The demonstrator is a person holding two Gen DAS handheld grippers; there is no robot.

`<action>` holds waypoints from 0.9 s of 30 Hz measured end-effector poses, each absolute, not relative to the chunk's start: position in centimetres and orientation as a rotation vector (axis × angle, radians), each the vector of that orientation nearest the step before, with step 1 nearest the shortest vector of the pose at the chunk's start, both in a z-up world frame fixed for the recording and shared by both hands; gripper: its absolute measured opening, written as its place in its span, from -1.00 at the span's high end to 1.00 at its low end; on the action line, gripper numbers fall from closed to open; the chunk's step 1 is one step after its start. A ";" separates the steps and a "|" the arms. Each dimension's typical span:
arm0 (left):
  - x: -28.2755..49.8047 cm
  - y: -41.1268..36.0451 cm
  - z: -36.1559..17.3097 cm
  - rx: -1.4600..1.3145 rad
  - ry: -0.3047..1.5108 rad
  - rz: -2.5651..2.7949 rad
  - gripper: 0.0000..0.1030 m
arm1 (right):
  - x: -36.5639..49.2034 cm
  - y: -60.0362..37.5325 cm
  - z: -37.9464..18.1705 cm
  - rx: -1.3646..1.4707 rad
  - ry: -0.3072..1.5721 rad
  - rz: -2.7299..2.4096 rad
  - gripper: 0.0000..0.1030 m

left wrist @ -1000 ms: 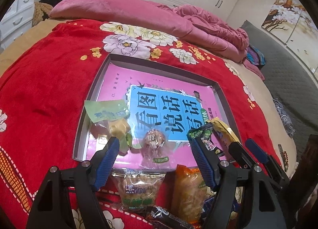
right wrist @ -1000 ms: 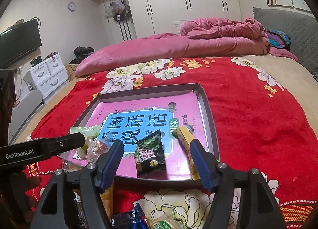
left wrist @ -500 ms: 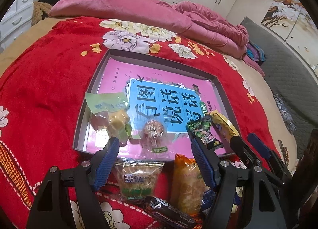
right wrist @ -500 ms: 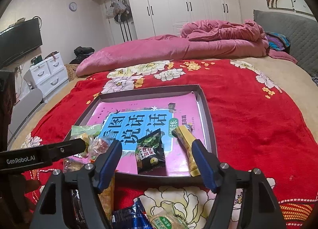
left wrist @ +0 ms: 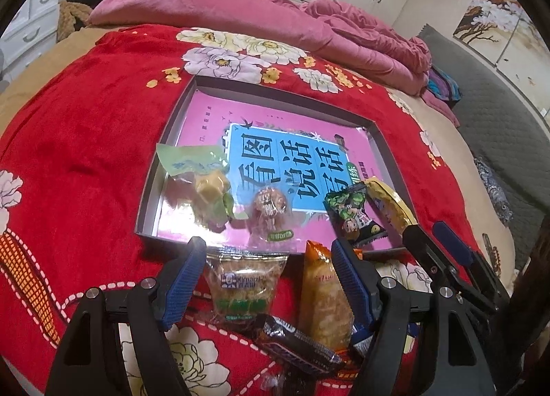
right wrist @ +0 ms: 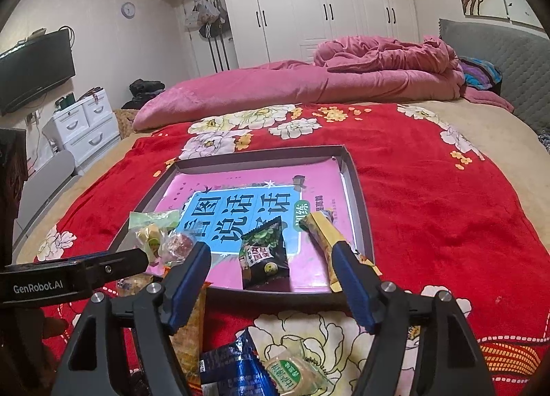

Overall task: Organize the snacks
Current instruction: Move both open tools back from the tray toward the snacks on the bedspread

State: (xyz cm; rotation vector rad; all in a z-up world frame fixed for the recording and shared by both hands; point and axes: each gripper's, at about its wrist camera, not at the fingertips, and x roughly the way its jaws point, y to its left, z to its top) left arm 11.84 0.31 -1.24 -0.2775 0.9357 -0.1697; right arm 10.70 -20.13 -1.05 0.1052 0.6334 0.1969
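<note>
A shallow grey box [left wrist: 161, 169] [right wrist: 359, 203] with a pink and blue book cover inside lies on the red floral blanket. In it are a green-topped pastry bag [left wrist: 197, 174], a round clear-wrapped snack [left wrist: 271, 205], a black and green packet [left wrist: 354, 215] [right wrist: 264, 251] and a yellow bar [left wrist: 388, 206] [right wrist: 319, 227]. My left gripper [left wrist: 268, 255] is open over a clear biscuit bag [left wrist: 244, 284] and an orange packet [left wrist: 323, 296] in front of the box. My right gripper [right wrist: 270, 258] is open, empty, above the box's near edge.
More snacks lie near me: a dark wrapped bar [left wrist: 295, 337], a blue packet [right wrist: 233, 368] and a green-labelled cake [right wrist: 292, 372]. A pink quilt [right wrist: 343, 76] is heaped at the far side of the bed, with white wardrobes [right wrist: 326, 10] and drawers [right wrist: 82, 124] beyond.
Both grippers have drawn back slightly toward me, so more of the loose snacks in front of the box show. Both stay open and empty.
</note>
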 end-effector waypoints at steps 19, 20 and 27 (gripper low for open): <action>10.2 0.3 -1.3 -0.282 0.962 -0.170 -0.48 | 9.0 -19.8 -0.7 0.090 0.639 0.194 -0.44; 10.2 0.3 -1.4 -0.281 0.964 -0.169 -0.48 | 8.9 -19.8 -0.7 0.089 0.639 0.196 -0.44; 9.6 0.5 -1.4 -0.280 0.973 -0.165 -0.48 | 8.3 -19.5 -0.5 0.075 0.640 0.199 -0.44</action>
